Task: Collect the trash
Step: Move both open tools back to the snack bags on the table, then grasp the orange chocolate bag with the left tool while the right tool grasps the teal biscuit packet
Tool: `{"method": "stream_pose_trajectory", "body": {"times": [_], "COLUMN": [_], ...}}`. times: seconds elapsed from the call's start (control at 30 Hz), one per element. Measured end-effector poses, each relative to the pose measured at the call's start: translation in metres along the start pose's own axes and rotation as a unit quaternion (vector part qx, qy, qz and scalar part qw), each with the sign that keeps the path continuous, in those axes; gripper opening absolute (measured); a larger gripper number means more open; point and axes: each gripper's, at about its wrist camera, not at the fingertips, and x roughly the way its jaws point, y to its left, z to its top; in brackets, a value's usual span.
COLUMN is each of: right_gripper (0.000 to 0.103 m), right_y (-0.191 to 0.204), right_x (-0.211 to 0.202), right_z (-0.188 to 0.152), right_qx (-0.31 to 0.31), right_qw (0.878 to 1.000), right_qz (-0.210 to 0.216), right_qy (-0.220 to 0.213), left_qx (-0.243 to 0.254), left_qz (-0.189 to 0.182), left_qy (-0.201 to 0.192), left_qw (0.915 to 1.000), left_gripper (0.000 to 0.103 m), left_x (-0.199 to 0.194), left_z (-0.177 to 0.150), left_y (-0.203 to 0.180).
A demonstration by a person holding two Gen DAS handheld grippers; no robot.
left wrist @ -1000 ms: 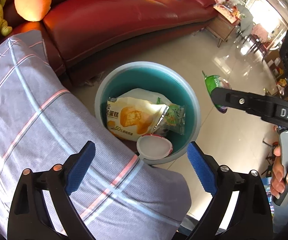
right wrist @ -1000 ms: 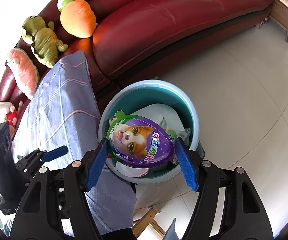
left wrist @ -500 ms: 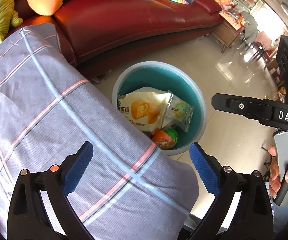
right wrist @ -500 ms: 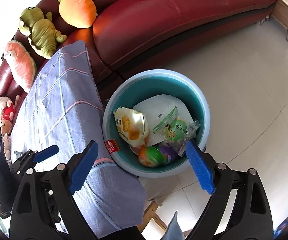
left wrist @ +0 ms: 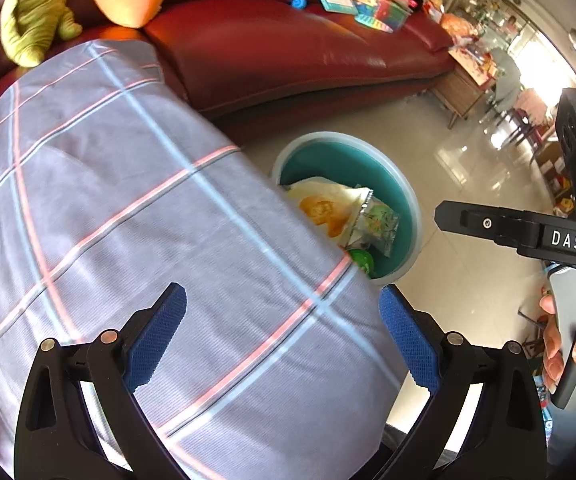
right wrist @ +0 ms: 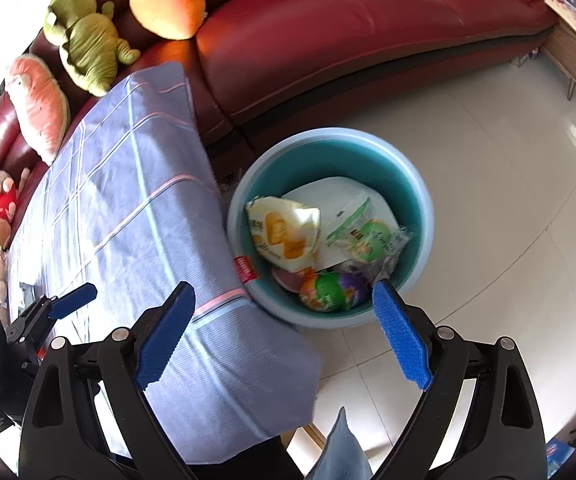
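Our right gripper (right wrist: 283, 332) hangs spread and empty above the bin (right wrist: 424, 236); our left gripper (left wrist: 283, 332), also spread and empty, hovers over the cloth (left wrist: 127, 208). The wrappers (right wrist: 288, 232) and egg (right wrist: 334, 290) lie inside the bin on the floor (right wrist: 508, 184).

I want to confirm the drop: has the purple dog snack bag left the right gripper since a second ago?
Yes. The right gripper is open and empty; the purple bag lies down inside the teal bin.
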Motion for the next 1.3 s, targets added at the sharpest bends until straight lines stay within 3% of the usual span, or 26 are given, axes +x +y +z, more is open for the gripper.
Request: {"method": "stream_pose_trajectory", "body": {"times": [0.4, 0.67, 0.9, 1.1, 1.3], "right_gripper": [0.086, 0.086, 0.086, 0.086, 0.086], "right_y": [0.091, 0.170, 0.244, 0.309, 0.351], "right_x": [-0.003, 0.006, 0.024, 0.042, 0.054], "right_z": [-0.018, -0.038, -0.062, -0.090, -0.108], "right_qx": [-0.063, -0.126, -0.192, -0.258, -0.297], "right_qw": [0.998, 0.992, 0.980, 0.962, 0.949], "right_qz": [0.002, 0.008, 0.019, 0.031, 0.040], "right_qy": [0.009, 0.028, 0.056, 0.085, 0.103], "left_qx": [-0.057, -0.109, -0.175, -0.246, -0.288], "left_qz": [0.023, 0.062, 0.116, 0.165, 0.166], "left_qy": [-0.033, -0.059, -0.072, -0.064, -0.053], "left_qw": [0.9976, 0.9904, 0.9751, 0.9531, 0.9417], "left_gripper": [0.097, 0.097, 0.097, 0.097, 0.097], "left_x": [-0.057, -0.108, -0.152, -0.175, -0.166], "left_z": [-0.041, -0.085, -0.140, -0.195, -0.217], "left_y": [0.075, 0.145, 0.220, 0.286, 0.318]}}
